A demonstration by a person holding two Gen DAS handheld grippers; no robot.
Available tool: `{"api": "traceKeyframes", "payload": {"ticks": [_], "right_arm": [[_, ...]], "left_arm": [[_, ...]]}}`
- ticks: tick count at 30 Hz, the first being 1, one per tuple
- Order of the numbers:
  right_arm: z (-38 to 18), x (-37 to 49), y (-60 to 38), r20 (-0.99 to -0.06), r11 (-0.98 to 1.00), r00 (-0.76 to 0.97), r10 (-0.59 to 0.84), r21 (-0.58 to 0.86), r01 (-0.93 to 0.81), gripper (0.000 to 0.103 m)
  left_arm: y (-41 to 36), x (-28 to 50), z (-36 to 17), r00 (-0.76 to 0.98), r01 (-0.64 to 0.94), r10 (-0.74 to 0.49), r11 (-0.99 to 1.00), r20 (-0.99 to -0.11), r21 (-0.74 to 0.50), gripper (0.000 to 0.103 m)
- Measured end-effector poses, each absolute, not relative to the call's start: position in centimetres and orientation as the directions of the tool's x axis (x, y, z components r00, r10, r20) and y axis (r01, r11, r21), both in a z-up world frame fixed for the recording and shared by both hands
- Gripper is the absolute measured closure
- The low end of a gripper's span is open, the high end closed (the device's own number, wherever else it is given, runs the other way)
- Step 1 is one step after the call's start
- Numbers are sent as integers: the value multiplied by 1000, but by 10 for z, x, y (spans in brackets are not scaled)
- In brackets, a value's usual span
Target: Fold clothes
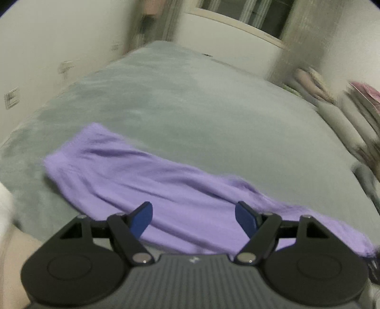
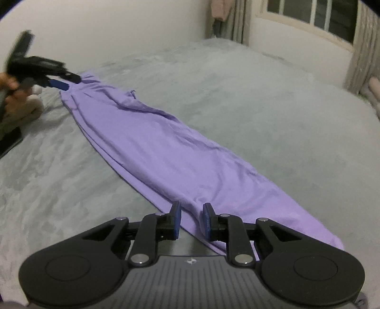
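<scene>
Purple garment [image 2: 166, 147] lies as a long, narrow strip (looks already folded lengthwise) on the grey bedspread [image 2: 261, 107]; one end is at the right gripper [image 2: 191, 219], the other at the left gripper [image 2: 62, 83].

Step in hand, my read: take both ends, then fold the strip across its length. To do it well:
- Bite every layer at the end, not just the top one; stacked edges show along the near side, and a shallow bite would let them slide apart.
- Close both ends before lifting, keep the strip lightly taut, and carry one end over square to the other so the edges line up.
- Smooth the wrinkles in the far half first if possible (the loose flap there could get trapped in the fold).

Right gripper: jaws partly open with a narrow gap, straddling the near end of the cloth. They hold nothing; I can't tell if the pads touch the fabric.

Left gripper [image 1: 193, 219], own view: jaws spread wide and empty, above the cloth near its edge (frame blurred, contact unclear). From the right wrist view it sits right at the far end.

Beyond: pillows [image 1: 337, 104], curtain [image 2: 361, 47], window [image 2: 315, 14].
</scene>
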State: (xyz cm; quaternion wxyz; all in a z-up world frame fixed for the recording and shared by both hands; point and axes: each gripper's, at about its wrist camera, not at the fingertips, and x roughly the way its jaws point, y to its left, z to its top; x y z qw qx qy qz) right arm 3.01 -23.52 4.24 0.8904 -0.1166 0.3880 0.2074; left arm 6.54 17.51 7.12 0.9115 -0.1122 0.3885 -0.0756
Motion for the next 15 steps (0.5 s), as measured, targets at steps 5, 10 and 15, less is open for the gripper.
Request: {"api": "traceKeyframes", "payload": {"ticks": [5,10,15], "right_arm": [[32,53,-246,-759,936,597,258,44,-348,88],[32,63,-258,-745,946,600,290,127,-298,88],[33,63,-261,-734,942,607,304,136,-307,88]], "left_arm": [[87,30,60,601,278,-392,920,-697,-277,28],[35,14,39,602,416,-392,898,-696,-146,32],[21,15,31,634,446,-385,891,-670,-89,39]]}}
